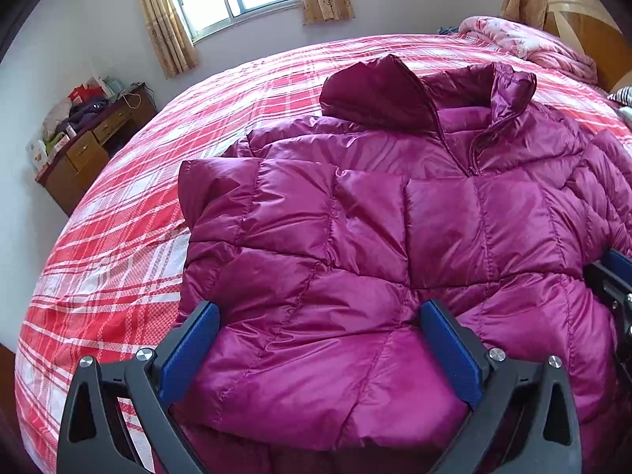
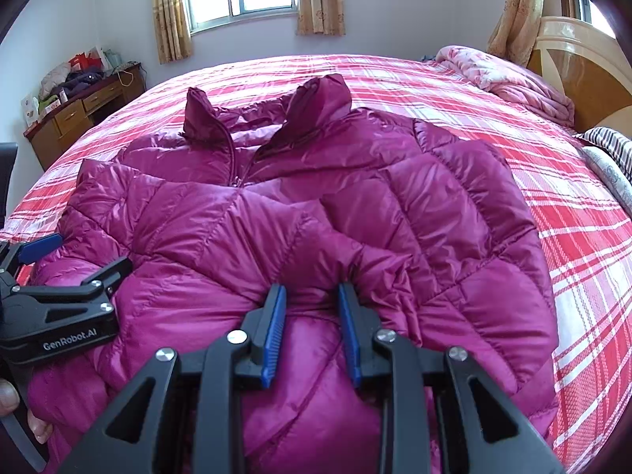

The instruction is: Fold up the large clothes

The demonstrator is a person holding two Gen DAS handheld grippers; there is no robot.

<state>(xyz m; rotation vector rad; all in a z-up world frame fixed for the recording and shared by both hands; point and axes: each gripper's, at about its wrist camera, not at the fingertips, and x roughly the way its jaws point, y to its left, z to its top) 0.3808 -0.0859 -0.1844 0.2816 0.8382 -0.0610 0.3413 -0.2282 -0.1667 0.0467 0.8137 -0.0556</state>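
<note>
Red-and-white plaid covers the bed [image 2: 553, 205], and on it, spread across the near half, lies the magenta quilted down jacket [image 2: 300, 213], front up, zip partly closed, collar standing toward the window. Both sleeves appear folded in across the chest, the left one lying as a padded band from the shoulder toward the middle. That suggests the sleeve stage is done or nearly so, and the step in hand is the lengthwise fold, hem brought up toward the collar.

The left gripper [image 1: 318, 339] sits over the near hem with its blue-padded jaws spread wide, fabric bulging between them but not pinched. The right gripper [image 2: 312, 324] is at the hem's middle; its jaws stand close together with a puckered ridge of the shell rising between them. They look to be pinching that ridge, though the contact itself is hidden behind the puffed fabric, so I cannot tell for certain.

Next, the left tongs probably need to close on the hem at their own side, so both ends lift together. The slick, air-filled shell will likely slip and spring back, so a deep bite and a press after folding seem wise.
</note>
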